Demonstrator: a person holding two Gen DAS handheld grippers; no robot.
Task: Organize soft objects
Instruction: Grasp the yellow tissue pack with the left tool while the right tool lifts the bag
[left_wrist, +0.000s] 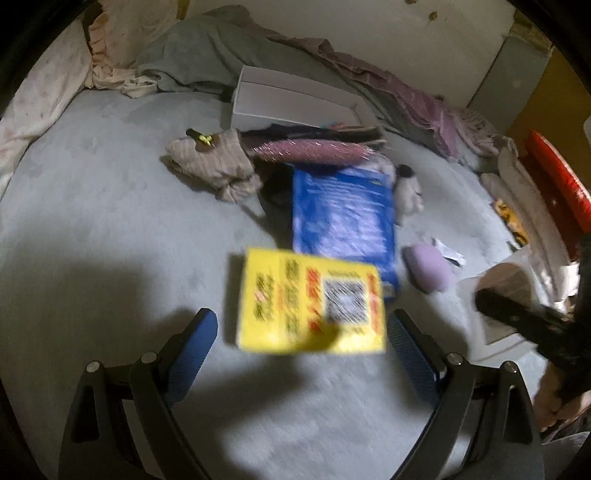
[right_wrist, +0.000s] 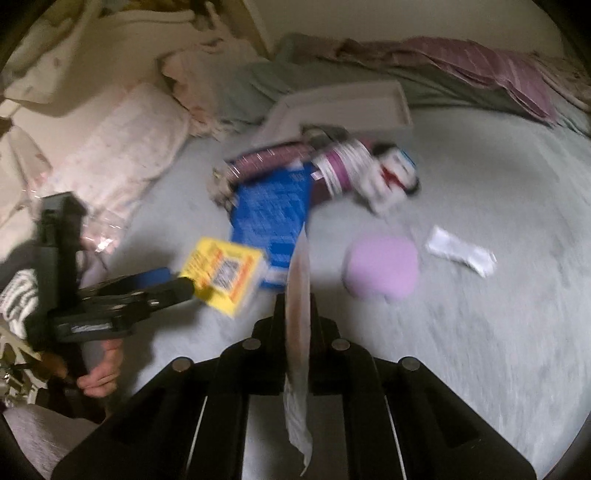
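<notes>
Right wrist view: we've got our right claw clamped on a thin sheet; left claw wide, empty, over the yellow packet. Lift gently, no tugging.

Print on the yellow packet blurred beyond reading.

Dim room, hard dark shadows near lens, motion blur, fisheye-curved black corners.

Home bedroom: grey bedsheet, floral pillow, rumpled blankets.
</notes>
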